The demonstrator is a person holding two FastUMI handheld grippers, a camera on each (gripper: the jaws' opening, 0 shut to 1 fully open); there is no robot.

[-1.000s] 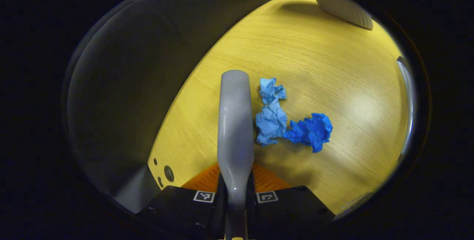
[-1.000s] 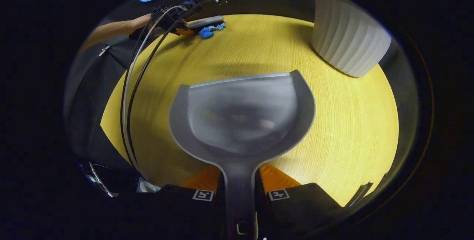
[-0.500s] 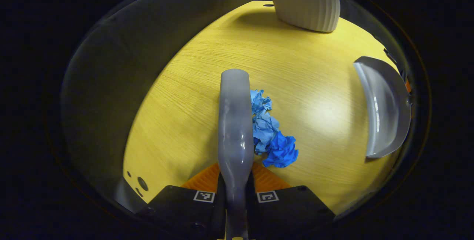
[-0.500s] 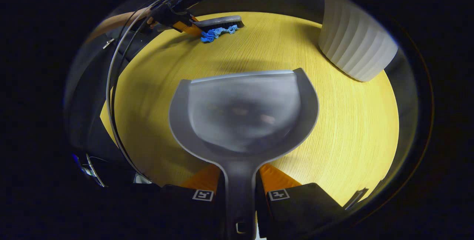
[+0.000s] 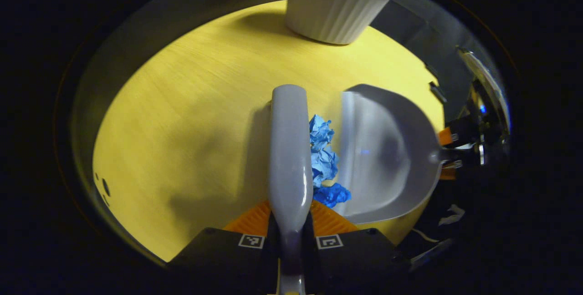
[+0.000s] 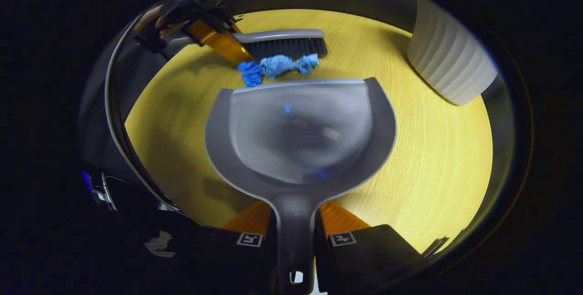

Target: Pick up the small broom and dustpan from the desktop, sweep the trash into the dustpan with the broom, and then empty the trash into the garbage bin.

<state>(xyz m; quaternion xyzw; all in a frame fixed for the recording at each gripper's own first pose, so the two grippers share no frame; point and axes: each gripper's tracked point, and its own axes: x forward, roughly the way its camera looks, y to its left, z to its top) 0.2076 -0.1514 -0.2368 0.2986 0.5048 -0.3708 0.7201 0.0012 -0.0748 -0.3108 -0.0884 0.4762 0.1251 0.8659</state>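
Change: my broom (image 5: 289, 149) pushed the blue paper balls (image 5: 324, 160) up to the dustpan (image 6: 298, 131) lip.
Jaws: left gripper (image 5: 289, 236) squeezes the broom, right gripper (image 6: 296, 236) squeezes the dustpan.
Next: I think one more push gets them in.

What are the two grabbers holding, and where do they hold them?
The left tool grips the broom by its handle. The right tool grips the dustpan by its handle.

Left gripper (image 5: 290, 222) clamped on broom handle (image 5: 288, 158), right gripper (image 6: 295, 233) seemingly clamped on dustpan handle (image 6: 294, 231)
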